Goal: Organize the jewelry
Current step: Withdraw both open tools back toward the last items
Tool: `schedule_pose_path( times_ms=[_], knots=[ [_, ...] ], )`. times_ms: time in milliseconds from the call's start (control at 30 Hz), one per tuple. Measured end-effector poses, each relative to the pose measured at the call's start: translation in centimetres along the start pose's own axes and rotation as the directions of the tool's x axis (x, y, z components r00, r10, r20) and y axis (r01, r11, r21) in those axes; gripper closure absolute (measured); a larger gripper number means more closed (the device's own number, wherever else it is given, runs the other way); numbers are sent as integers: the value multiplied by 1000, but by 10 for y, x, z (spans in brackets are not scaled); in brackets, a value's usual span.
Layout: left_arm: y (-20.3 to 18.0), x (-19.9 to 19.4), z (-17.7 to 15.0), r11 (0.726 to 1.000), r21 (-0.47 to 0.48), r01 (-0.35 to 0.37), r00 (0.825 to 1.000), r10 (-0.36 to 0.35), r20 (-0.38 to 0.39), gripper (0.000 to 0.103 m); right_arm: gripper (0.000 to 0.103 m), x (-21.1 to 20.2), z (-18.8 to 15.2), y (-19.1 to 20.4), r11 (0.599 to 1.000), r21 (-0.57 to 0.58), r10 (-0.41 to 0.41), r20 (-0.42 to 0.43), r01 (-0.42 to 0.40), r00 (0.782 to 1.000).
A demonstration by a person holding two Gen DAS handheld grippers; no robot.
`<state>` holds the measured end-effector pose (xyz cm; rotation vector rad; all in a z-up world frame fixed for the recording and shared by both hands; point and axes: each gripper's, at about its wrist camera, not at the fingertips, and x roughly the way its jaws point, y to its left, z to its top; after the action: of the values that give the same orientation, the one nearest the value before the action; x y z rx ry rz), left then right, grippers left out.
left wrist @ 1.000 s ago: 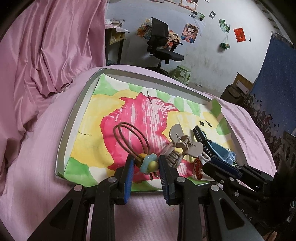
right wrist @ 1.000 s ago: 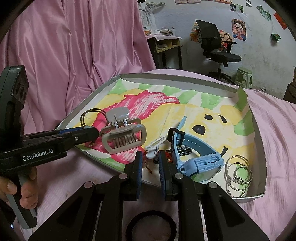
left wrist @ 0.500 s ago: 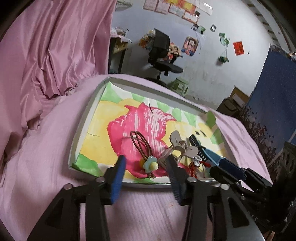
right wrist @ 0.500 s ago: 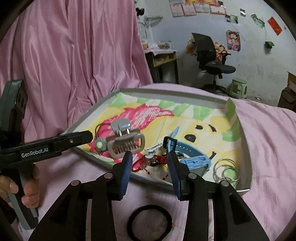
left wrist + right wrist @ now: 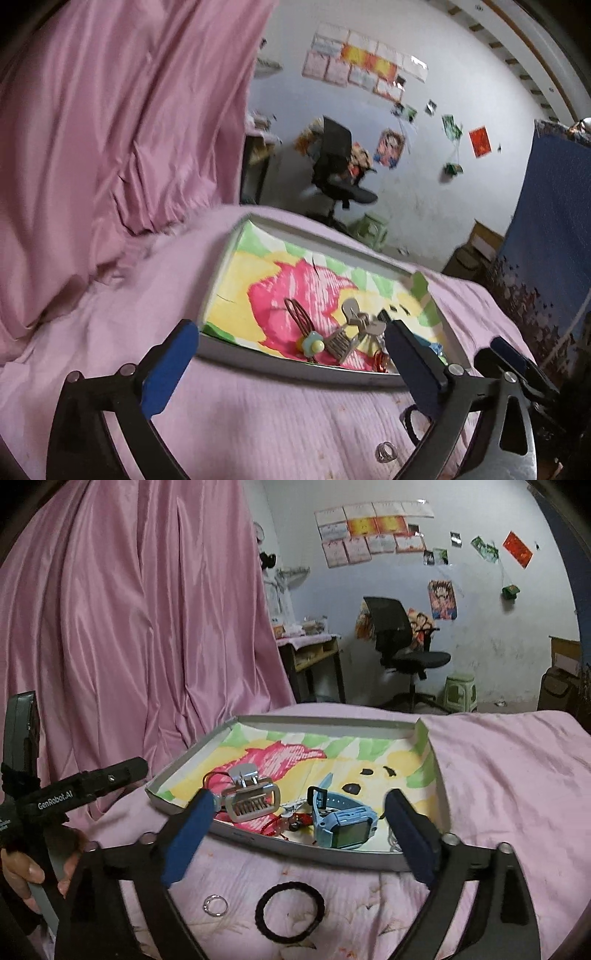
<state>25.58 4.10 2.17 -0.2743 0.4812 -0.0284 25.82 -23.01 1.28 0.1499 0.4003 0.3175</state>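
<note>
A shallow grey tray [image 5: 306, 853] lined with bright painted paper rests on the pink bedcover. Inside lie a beige claw clip [image 5: 251, 801], a blue watch [image 5: 343, 816], a red cord bracelet [image 5: 284, 823] and a brown hair tie with a flower [image 5: 314, 343]. In front of the tray, on the cover, are a small silver ring [image 5: 215, 904] and a black hair tie [image 5: 290, 912]. My right gripper [image 5: 299, 838] hangs wide open and empty before the tray. My left gripper [image 5: 291, 365] is also wide open and empty, short of the tray's near rim [image 5: 295, 365].
A pink curtain [image 5: 129, 627] hangs at the left. A hand [image 5: 22, 871] holds the left gripper's handle at the left edge. Behind the bed stand an office chair [image 5: 402, 646], a green stool [image 5: 460, 690] and a desk [image 5: 310, 653].
Both grippers have opened wide and drawn back and up from the tray. The flower hair tie and the items near the bracelet now lie released in the tray.
</note>
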Motion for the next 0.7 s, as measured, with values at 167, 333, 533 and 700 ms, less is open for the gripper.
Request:
schedule_pose_path(
  times_ms=[167, 333, 533, 700],
  knots=[
    [-3, -15, -4, 1000, 22, -4, 999, 4, 33, 0, 1, -18, -2, 2, 1000, -16, -13, 56, 14, 998],
    [-8, -28, -10, 998, 57, -3, 999, 0, 52, 0, 1, -33, -3, 4, 999, -39, -21, 94, 25, 995],
    [-17, -41, -18, 993, 117, 2, 998, -10, 70, 0, 1, -49, -7, 3, 997, -68, -37, 115, 45, 993],
    [-25, -48, -25, 987, 161, 11, 998, -22, 66, 0, 1, -56, -13, 5, 992, -102, -57, 118, 69, 991]
  ],
)
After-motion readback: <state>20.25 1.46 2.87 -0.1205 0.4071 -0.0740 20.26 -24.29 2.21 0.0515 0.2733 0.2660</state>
